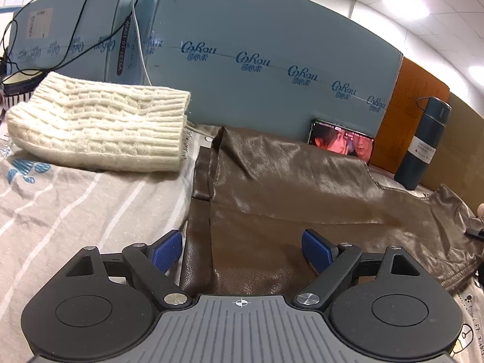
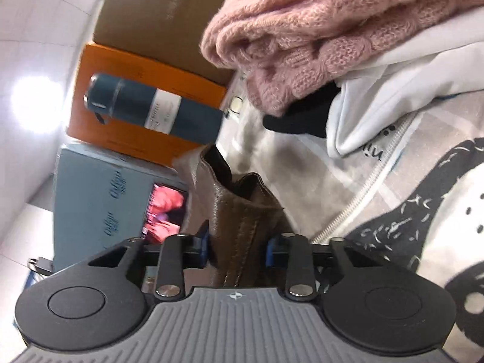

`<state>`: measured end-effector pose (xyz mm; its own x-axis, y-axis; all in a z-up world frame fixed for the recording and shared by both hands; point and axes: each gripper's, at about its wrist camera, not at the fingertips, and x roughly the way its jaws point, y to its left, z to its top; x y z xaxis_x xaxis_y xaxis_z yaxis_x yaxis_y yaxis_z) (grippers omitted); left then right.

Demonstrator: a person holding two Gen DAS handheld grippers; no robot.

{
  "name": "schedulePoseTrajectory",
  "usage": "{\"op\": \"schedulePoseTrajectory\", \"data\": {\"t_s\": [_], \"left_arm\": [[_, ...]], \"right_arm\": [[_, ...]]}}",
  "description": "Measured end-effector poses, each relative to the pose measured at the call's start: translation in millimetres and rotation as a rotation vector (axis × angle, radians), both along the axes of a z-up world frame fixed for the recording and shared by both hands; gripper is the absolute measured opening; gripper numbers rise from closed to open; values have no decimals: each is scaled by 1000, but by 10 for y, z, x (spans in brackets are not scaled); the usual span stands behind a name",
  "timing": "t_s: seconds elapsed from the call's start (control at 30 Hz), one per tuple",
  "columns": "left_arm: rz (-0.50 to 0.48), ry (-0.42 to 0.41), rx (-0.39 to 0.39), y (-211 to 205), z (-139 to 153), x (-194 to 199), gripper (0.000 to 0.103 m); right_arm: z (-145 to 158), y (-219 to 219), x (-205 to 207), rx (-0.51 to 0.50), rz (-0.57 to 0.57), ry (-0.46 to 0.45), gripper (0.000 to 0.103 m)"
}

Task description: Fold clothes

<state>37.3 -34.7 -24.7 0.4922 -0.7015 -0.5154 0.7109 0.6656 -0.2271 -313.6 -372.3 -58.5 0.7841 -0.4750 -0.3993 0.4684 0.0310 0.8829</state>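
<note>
Left wrist view
- Left tongs [image 1: 242, 251]: standing wide apart, hovering over the near edge of the brown leather garment [image 1: 272, 199], gripping nothing.
- Brown leather garment: lying spread on the striped sheet [image 1: 75, 211], just in front of the blue box [image 1: 257, 69].
- Cream knit sweater [image 1: 99, 127]: sitting folded on the sheet, left of the brown garment, against the blue box.
- Phone [image 1: 341, 140]: leaning on the blue box, its screen glowing, just behind the brown garment.
- Teal flask [image 1: 423, 145]: standing upright, right of the blue box.

Right wrist view
- Right tongs [image 2: 239, 251]: clamping a stitched fold of the brown leather garment [image 2: 239, 217] between the blue pads.
- Pink knit sweater [image 2: 302, 24]: lying bunched on a white garment [image 2: 378, 90], well beyond the brown garment.
- Teal flask [image 2: 154, 106]: showing beside the blue box [image 2: 99, 193].
</note>
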Motion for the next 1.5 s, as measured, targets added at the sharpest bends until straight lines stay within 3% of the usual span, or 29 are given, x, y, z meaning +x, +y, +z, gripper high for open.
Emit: {"op": "schedulePoseTrajectory", "data": {"t_s": [0.1,0.27,0.5,0.8,1.03,1.27,1.5], "left_arm": [[-19,10,0,-16,-8,-4,88],[-62,16,-7,-32,-4,-53,87],[-225,-27,-14,-116,24,-286,88],[-160,-25,-72,-29,62,-228,88],[-159,-3,-77,-23,63,-188,88],[-162,23,-98,6,39,-164,88],[-92,-16,-135,104,88,-172,88]], "right_arm": [[52,25,-43,-32,26,-50,13],[270,118,-197,-117,78,-159,11],[574,156,-239,-257,86,-78,11],[727,286,-46,-326,187,-116,11],[915,400,329,-356,321,-186,11],[973,719,1019,-343,555,-222,11],[736,1071,1515,-304,742,-107,11]]}}
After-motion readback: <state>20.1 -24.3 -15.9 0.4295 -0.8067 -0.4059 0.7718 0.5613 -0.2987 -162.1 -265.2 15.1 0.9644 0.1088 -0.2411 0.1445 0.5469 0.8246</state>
